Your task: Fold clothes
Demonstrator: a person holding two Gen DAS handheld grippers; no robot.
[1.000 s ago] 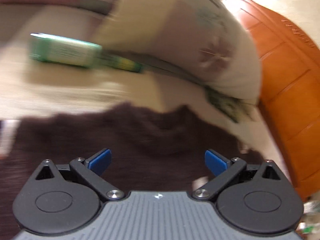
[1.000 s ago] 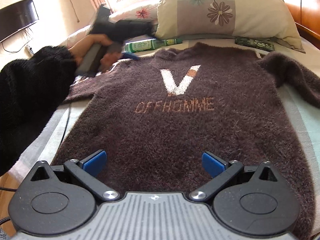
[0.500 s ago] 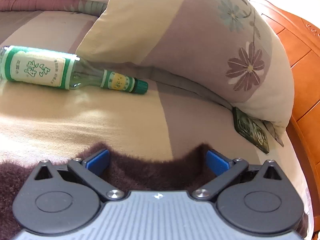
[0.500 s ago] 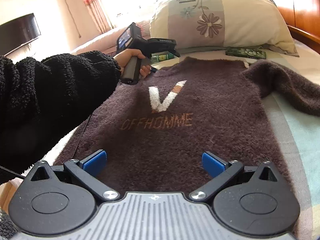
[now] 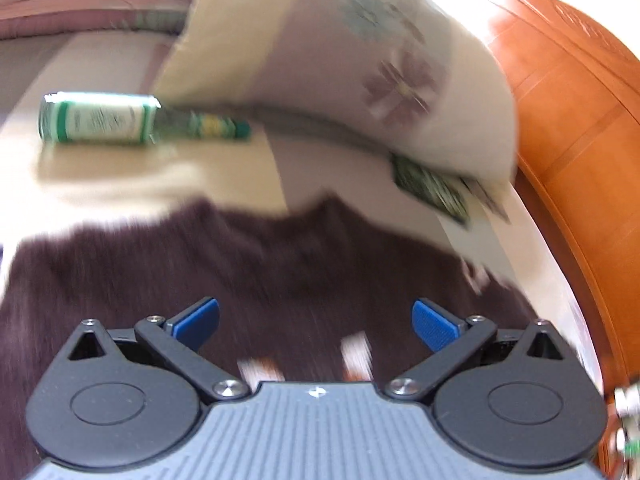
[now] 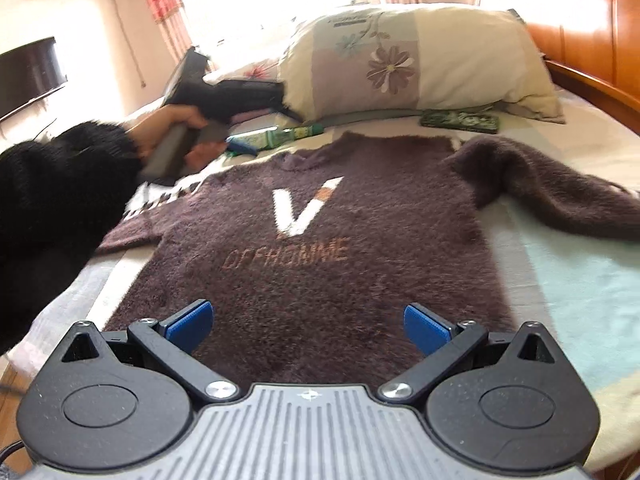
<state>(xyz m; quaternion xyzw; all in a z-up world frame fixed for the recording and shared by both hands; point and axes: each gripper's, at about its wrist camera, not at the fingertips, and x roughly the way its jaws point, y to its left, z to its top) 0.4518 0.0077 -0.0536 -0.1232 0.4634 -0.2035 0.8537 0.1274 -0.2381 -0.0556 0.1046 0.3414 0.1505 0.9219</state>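
Pulled back from the collar since half a second earlier: left hand-held gripper (image 5: 316, 322) wide and empty, fuzzy brown knitted sweater (image 6: 320, 240) flat on bed beneath it. Right hand-held gripper (image 6: 306, 326) wide, empty, over hem. Folding unstarted.

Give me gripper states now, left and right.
Left gripper: open, holding nothing, above the sweater near its collar.
Right gripper: open, holding nothing, at the hem.

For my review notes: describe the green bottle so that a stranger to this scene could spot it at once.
Find the big floral pillow at the head of the bed. Just in front of its left corner, beyond the brown sweater's collar, the green bottle lies on its side. Unlike the flat green packet under the pillow's right side, it is round, with a white label.
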